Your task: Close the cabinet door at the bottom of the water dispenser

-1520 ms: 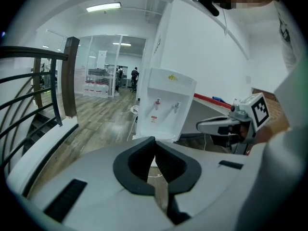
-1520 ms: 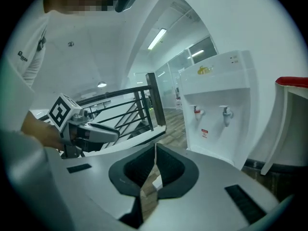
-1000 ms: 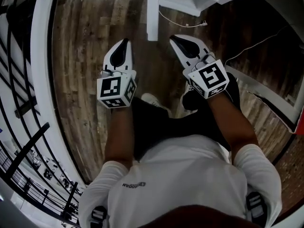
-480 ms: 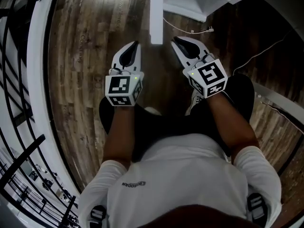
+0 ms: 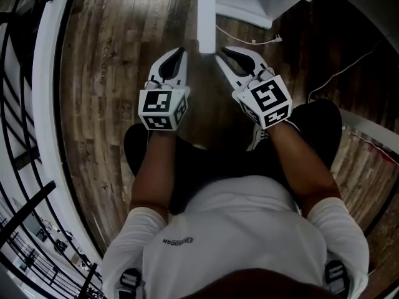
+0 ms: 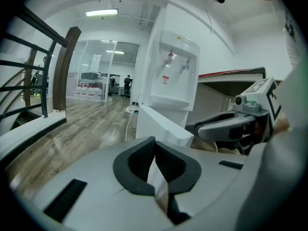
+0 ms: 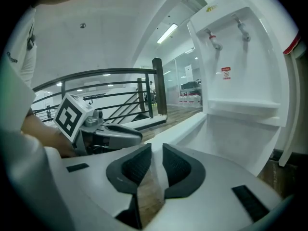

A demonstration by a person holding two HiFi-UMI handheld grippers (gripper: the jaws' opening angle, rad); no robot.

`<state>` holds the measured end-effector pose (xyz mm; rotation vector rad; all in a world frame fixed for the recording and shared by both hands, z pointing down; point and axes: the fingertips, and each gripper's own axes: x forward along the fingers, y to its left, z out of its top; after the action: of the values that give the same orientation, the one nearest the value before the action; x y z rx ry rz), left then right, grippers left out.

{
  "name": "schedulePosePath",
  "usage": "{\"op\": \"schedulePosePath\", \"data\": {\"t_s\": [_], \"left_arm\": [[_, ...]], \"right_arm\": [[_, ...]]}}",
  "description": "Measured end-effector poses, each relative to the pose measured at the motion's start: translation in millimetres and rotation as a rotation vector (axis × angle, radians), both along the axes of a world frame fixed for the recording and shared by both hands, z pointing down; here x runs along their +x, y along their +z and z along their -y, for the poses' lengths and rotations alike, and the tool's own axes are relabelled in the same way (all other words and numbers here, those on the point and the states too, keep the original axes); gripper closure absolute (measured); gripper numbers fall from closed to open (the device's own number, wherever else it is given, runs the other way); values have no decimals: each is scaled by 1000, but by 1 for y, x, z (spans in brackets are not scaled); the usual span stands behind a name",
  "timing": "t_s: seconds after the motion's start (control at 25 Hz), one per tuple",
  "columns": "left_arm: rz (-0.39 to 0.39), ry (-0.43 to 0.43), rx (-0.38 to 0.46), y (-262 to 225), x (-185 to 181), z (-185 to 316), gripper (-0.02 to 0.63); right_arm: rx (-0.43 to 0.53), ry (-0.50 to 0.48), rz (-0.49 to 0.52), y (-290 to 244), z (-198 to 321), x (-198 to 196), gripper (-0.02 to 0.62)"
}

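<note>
From above, our left gripper (image 5: pixel 181 51) and right gripper (image 5: pixel 219 52), jaws drawn together on nothing, flanked the flat white cabinet door (image 5: pixel 206 11); only the gripper views showed the taps of the tall white water dispenser (image 6: pixel 172 73).

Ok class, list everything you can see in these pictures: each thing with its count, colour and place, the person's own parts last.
water dispenser: one, white, ahead of both grippers
cabinet door: one, white, swung open at the dispenser's base
cable: one, white, on the floor beside the dispenser
floor: one, brown wood
railing: one, black, on the person's left
shirt: one, white, on the person
left gripper: one, white and black, jaws together, empty, left of the door's edge
right gripper: one, white and black, jaws nearly together, empty, right of the door's edge
</note>
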<state>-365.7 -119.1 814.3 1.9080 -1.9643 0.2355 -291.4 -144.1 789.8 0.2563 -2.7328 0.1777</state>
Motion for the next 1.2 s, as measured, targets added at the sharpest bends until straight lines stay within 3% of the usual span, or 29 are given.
{"op": "schedulePosePath", "data": {"t_s": [0.08,0.12,0.44,0.84,1.04,1.2], "left_arm": [[2,15,-7,5,2,3,611],[6,23,-13,9,3,6,611],[-6,28,-13,16,-2,8,611],[43,58,18,7,-3,5,611],[47,62,21,8,-4,8,611],[45,66,29,7,-3,13,611]], "right_arm": [[13,-9,-7,-2,-4,-6,475],[27,-3,-10,-4,-4,-9,471],[53,5,-20,-5,-12,-17,469],[113,67,-44,-1,-8,-22,469],[138,54,-58,4,-5,-23,469],[109,60,-56,4,-3,-19,469]]}}
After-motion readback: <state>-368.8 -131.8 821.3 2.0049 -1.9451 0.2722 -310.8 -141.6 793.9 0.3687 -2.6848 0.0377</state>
